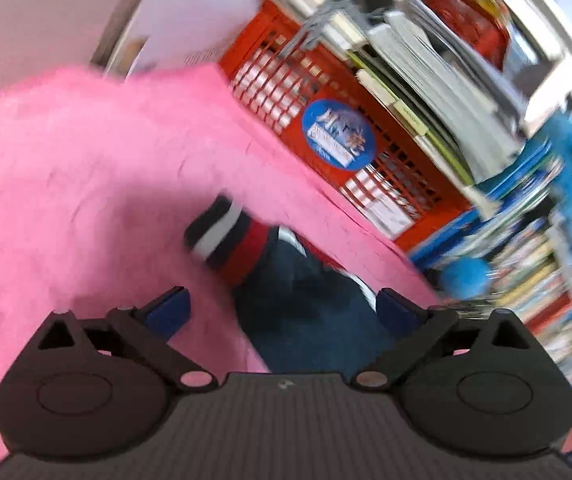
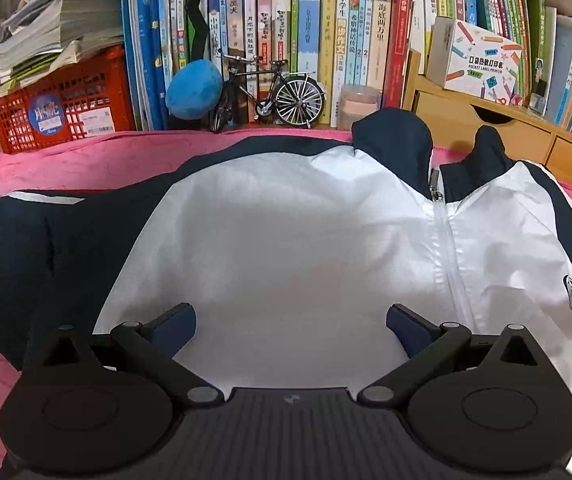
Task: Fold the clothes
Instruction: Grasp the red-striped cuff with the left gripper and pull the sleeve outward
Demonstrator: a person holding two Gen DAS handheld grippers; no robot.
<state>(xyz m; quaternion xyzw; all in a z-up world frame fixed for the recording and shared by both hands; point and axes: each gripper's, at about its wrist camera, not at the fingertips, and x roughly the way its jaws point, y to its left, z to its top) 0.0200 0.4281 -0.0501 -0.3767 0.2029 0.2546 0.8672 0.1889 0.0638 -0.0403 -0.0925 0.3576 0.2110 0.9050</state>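
Wide-open, my left gripper (image 1: 282, 308) hung over the jacket's navy sleeve (image 1: 306, 300), its striped cuff (image 1: 222, 236) lying on the pink cover (image 1: 66, 180), with nothing between the pads. My right gripper (image 2: 290, 328), equally spread and empty, hovered over the white-and-navy jacket (image 2: 286, 240), which lay zipped and flat before the bookshelf (image 2: 326, 20). Folding looked barely begun: sleeves and body remained to do.

Each gripper (image 1: 283, 307) (image 2: 291, 326) had a ribbed black body, two round black housings, black linkage arms with silver pivots, and dark blue pads (image 2: 174, 326).
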